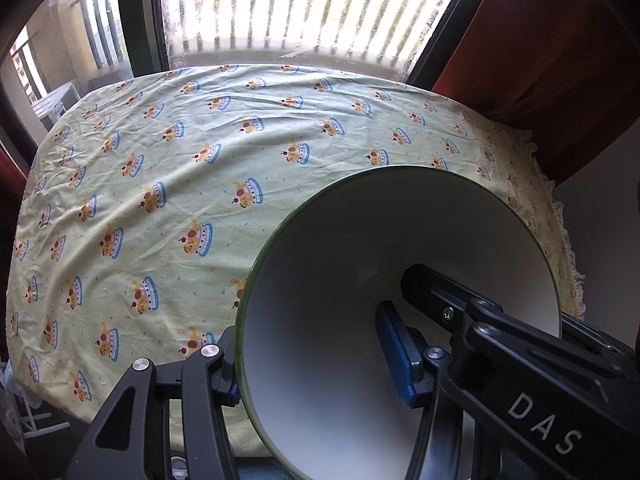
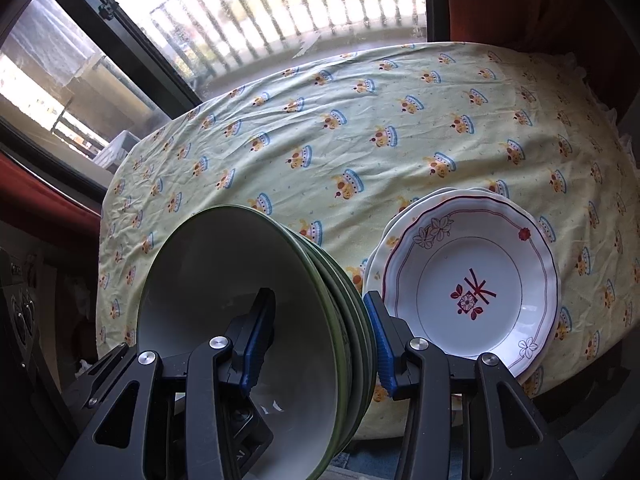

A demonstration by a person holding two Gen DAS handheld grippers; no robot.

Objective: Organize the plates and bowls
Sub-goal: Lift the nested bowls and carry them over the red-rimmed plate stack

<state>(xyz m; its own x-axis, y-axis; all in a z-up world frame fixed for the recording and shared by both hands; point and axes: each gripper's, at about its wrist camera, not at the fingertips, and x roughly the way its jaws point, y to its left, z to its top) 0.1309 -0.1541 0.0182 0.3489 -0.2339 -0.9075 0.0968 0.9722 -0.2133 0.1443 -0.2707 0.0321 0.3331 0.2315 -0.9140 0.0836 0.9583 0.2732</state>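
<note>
Desk (image 2: 360,128) under a yellow crown-print cloth (image 1: 160,184), window (image 1: 304,8) behind it; a stack of floral plates (image 2: 472,280) rests on the cloth at the near right edge. Nested green-rimmed bowls (image 2: 248,304) hang tilted above the near edge, held from both sides. Left gripper (image 1: 316,360) jaws pinch one wall of the stack, right gripper (image 2: 320,340) jaws pinch the opposite wall, one finger (image 2: 260,328) inside.

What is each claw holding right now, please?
Left claw: closed on the stack of green-rimmed bowls.
Right claw: closed on the opposite wall of that stack.
</note>
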